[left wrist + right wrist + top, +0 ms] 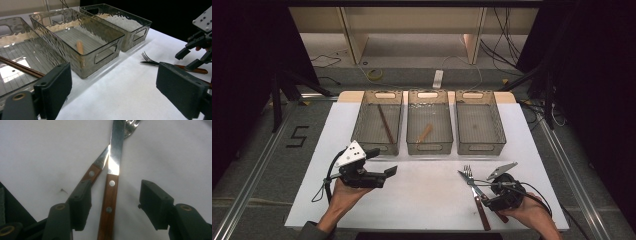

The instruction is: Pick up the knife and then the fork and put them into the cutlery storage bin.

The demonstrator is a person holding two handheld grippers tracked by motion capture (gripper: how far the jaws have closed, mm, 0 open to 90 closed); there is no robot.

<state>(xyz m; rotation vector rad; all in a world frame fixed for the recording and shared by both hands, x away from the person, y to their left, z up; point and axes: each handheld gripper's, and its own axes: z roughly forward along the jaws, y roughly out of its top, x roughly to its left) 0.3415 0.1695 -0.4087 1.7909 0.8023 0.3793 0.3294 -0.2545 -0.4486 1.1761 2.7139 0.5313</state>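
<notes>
Right gripper view: right gripper (115, 205), jaws wide, straddles knife (110, 195) handle; long axis runs straight ahead; fork (100, 162) crosses beneath.

I'm working in what looks like a lab recording setup: my white-covered table (362, 200) stands between black curtains on a grey carpeted floor (257, 145) with a taped "5" (298, 136) at left, loose cables (372, 75) and a power strip (438, 79) lying beyond the far edge.
</notes>
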